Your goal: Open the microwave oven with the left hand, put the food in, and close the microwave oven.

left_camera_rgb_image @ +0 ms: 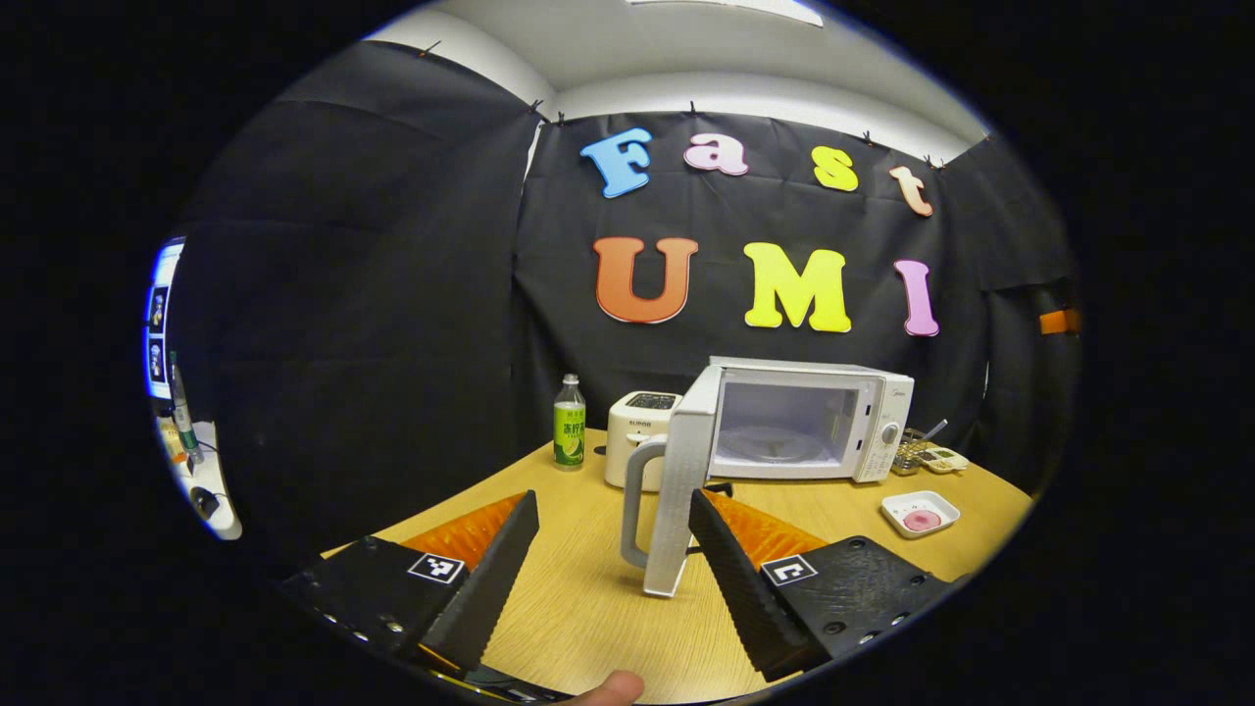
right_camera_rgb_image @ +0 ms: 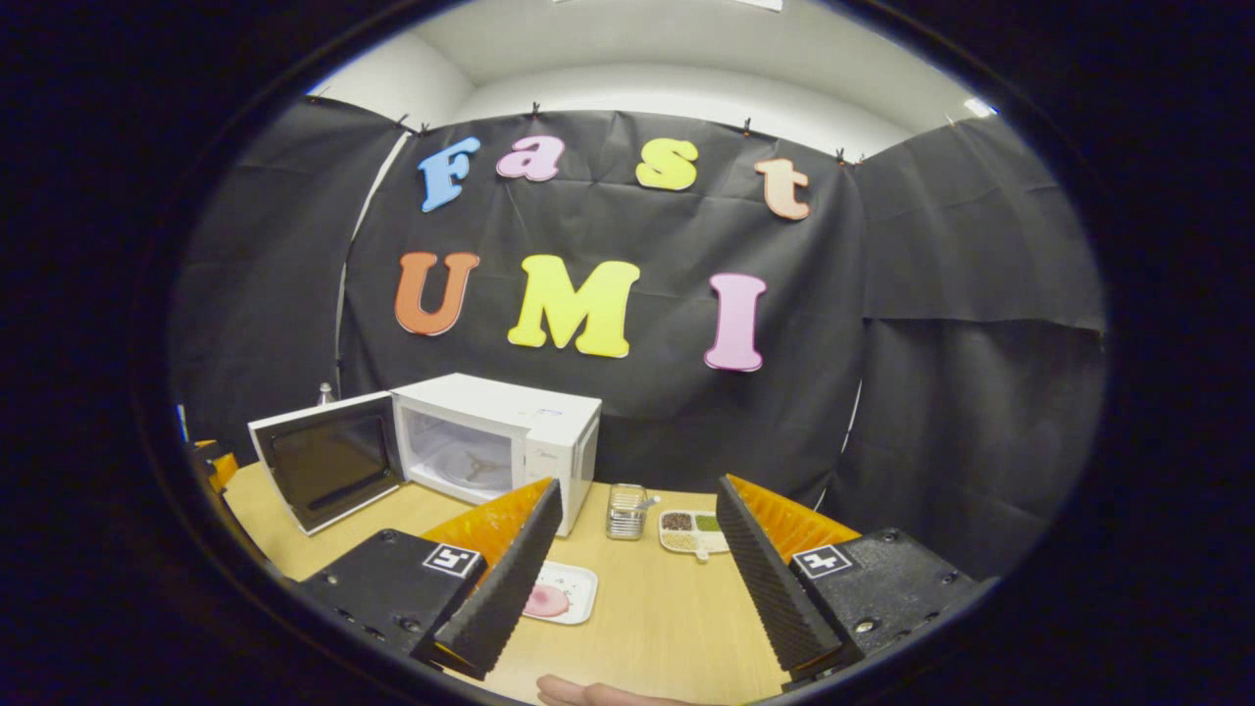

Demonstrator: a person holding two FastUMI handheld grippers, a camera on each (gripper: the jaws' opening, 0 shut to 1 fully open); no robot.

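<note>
We see the microwave (left_camera_rgb_image: 804, 422) open on the counter (left_camera_rgb_image: 588, 588), its door (left_camera_rgb_image: 681, 490) at twelve o'clock between our spread left tongs (left_camera_rgb_image: 613, 554). The food plate (right_camera_rgb_image: 561, 592) lies at ten o'clock of our spread right tongs (right_camera_rgb_image: 637, 579).

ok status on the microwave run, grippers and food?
Left gripper open, right gripper open, both empty. Microwave door swung open, cavity bare. Food on its white plate on the table, nothing blocking the path.
</note>
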